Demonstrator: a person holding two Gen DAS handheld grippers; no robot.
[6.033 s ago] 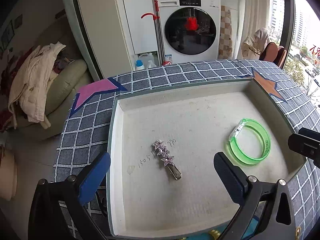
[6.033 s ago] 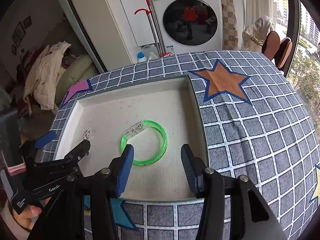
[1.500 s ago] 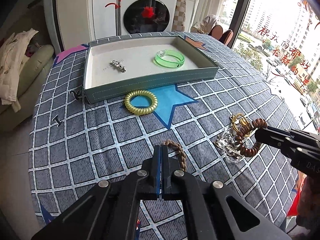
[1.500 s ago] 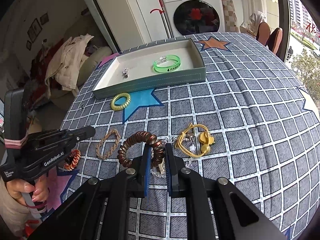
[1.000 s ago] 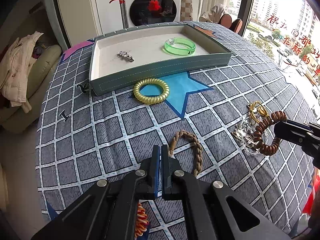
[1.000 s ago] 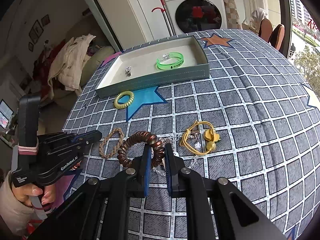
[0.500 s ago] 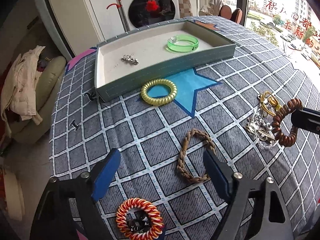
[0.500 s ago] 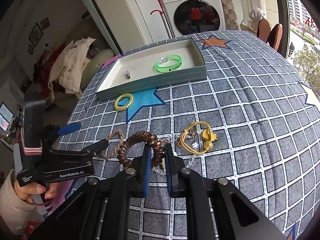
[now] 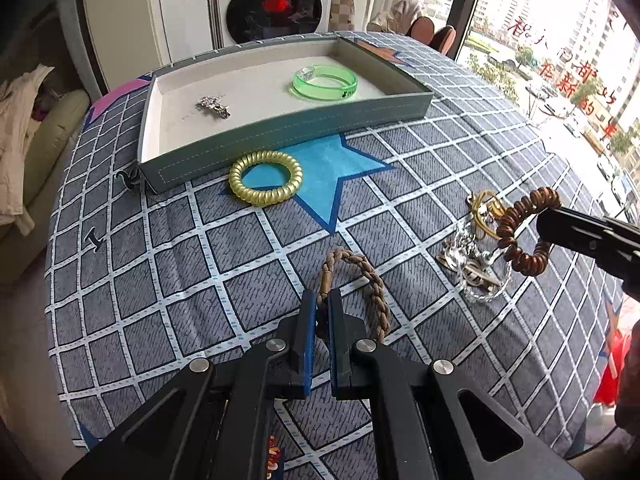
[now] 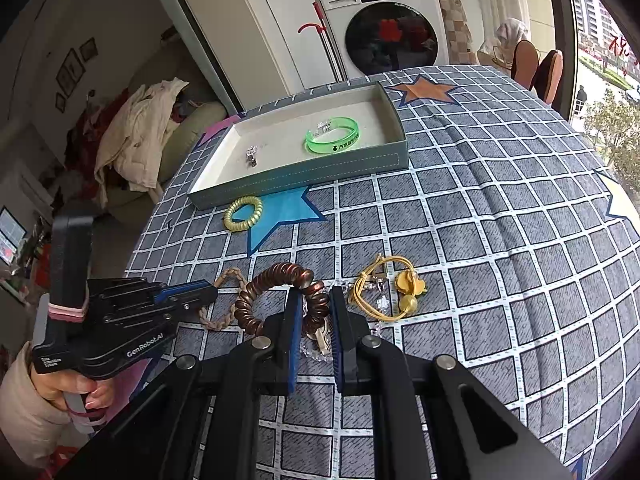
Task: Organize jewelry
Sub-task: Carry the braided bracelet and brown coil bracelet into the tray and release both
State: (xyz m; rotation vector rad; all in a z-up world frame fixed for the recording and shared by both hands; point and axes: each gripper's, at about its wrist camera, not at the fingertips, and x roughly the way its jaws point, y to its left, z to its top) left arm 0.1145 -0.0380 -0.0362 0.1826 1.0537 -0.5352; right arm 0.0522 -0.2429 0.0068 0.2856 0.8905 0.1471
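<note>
A brown braided bracelet (image 9: 374, 280) lies on the checked cloth. My left gripper (image 9: 323, 300) is closing on its clasp end, and the blue pads pinch the braid between them. The right wrist view shows the same left gripper (image 10: 212, 292) at the braid (image 10: 230, 276). My right gripper (image 10: 314, 296) is shut on a brown spiral hair tie (image 10: 260, 284) and holds it just above the cloth. That tie (image 9: 520, 236) hangs from the right gripper's tip (image 9: 548, 220) at the right of the left wrist view.
A grey-green tray (image 9: 280, 136) at the back holds a green bangle (image 9: 325, 82) and a star hair clip (image 9: 212, 105). A yellow spiral tie (image 9: 265, 177) lies before it. A yellow cord with charms (image 10: 394, 288) and clear beads (image 9: 472, 276) lie under the brown tie. A hand grips the left handle.
My left gripper opened wide, dropped toward the braided bracelet and closed on its clasp end. The right gripper has kept still with the brown spiral tie.
</note>
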